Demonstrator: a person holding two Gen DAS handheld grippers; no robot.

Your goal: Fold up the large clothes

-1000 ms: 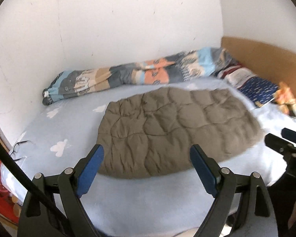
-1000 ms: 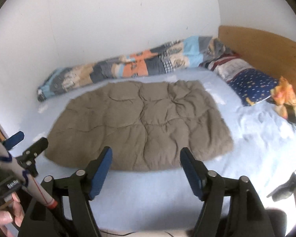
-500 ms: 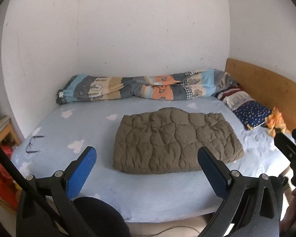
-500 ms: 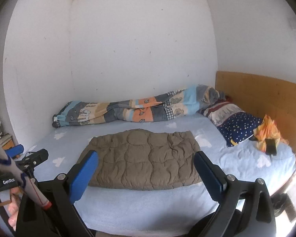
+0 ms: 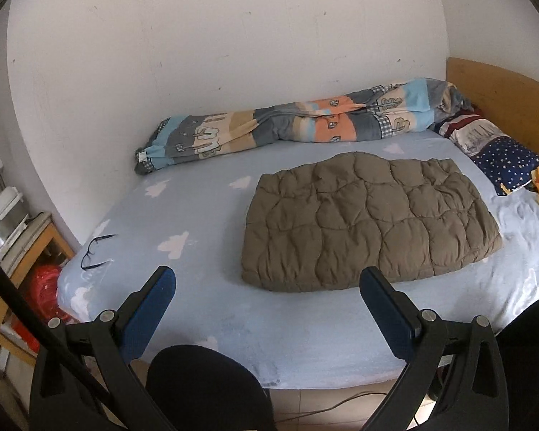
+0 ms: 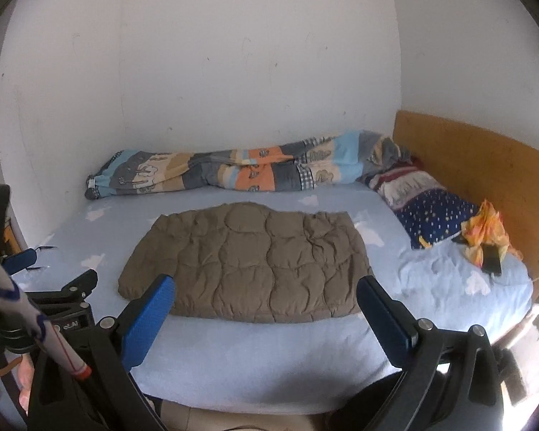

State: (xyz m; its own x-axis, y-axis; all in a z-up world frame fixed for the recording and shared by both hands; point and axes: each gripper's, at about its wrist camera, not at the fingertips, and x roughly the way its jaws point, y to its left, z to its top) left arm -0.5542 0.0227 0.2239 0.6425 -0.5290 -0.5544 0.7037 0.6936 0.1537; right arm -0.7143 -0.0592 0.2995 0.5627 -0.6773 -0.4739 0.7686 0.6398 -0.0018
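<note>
A brown quilted padded garment (image 5: 366,222) lies folded flat in a rectangle on the light blue bed sheet (image 5: 204,294); it also shows in the right wrist view (image 6: 248,265). My left gripper (image 5: 267,287) is open and empty, held back from the bed's near edge, left of the garment's near left corner. My right gripper (image 6: 266,298) is open and empty, in front of the garment's near edge and apart from it. The left gripper also shows at the left edge of the right wrist view (image 6: 50,280).
A rolled patterned duvet (image 5: 305,125) lies along the far wall. Pillows (image 5: 503,154) and an orange cloth (image 6: 485,237) lie by the wooden headboard (image 6: 485,165). Glasses (image 5: 93,251) rest near the bed's left edge. A wooden side table (image 5: 25,244) stands left.
Both grippers have pulled back and up from the garment, which now looks smaller and farther away. Both stay open. The garment has not moved.
</note>
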